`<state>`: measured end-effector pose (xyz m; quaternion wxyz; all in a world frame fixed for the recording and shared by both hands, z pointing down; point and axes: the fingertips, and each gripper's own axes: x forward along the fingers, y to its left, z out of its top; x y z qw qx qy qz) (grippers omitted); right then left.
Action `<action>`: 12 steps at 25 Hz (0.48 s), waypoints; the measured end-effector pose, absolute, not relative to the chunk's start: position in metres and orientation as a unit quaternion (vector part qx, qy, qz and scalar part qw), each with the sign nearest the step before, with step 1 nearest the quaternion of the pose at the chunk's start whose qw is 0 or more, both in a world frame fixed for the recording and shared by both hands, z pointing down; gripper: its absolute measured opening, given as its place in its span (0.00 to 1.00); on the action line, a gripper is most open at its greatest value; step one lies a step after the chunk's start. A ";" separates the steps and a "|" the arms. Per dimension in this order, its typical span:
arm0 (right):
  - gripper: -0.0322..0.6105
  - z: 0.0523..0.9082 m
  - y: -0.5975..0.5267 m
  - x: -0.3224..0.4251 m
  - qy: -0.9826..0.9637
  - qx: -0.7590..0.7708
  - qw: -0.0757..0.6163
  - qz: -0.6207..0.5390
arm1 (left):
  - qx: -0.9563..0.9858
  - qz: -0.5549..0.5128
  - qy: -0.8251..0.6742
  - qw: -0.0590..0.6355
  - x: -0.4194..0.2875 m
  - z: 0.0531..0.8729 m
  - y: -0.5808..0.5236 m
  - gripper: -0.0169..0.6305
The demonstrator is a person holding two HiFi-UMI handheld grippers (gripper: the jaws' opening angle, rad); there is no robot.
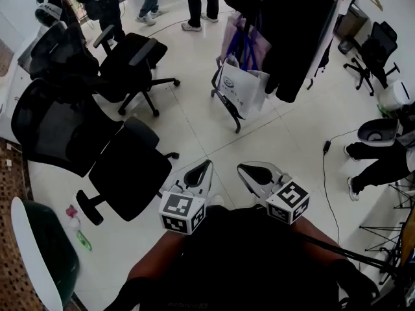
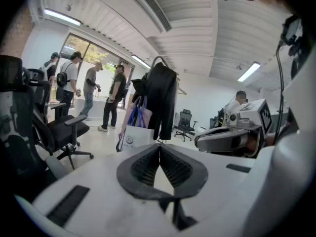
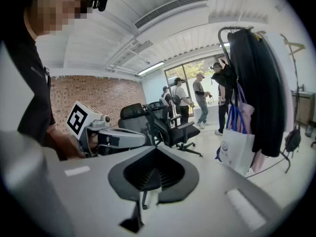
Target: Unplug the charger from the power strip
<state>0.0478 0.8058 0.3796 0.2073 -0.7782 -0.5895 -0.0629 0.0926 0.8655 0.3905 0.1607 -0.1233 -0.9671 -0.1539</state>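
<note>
No power strip or charger shows in any view. In the head view both grippers are held close to the person's body, side by side, pointing out over the white floor. My left gripper [image 1: 205, 166] has its jaws together with nothing between them, and in its own view the tips [image 2: 159, 147] meet. My right gripper [image 1: 242, 168] is likewise shut and empty, its tips [image 3: 152, 150] touching. Each gripper appears in the other's view: the right gripper [image 2: 231, 137] and the left gripper [image 3: 116, 138]. A thin black cable with a small block [image 1: 326, 147] lies on the floor at right.
Several black office chairs [image 1: 130, 57] stand to the left and ahead. A coat rack with dark coats [image 1: 285, 37] and a white bag [image 1: 241, 86] stands ahead. People stand at the far end [image 2: 114, 95]. A green chair [image 1: 45, 251] is at lower left.
</note>
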 end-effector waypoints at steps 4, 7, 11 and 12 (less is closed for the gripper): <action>0.05 0.390 0.793 0.027 -0.613 -0.758 0.212 -0.064 | -0.089 -0.153 -0.971 0.158 0.067 0.401 0.855 0.04; 0.05 0.397 0.768 0.008 -0.647 -0.727 0.223 -0.061 | -0.040 -0.154 -0.974 0.163 0.037 0.410 0.830 0.04; 0.05 0.405 0.725 -0.019 -0.702 -0.672 0.231 -0.053 | 0.046 -0.147 -0.972 0.178 -0.004 0.423 0.789 0.04; 0.05 0.406 0.712 -0.029 -0.716 -0.657 0.233 -0.050 | 0.065 -0.144 -0.971 0.181 -0.015 0.424 0.779 0.04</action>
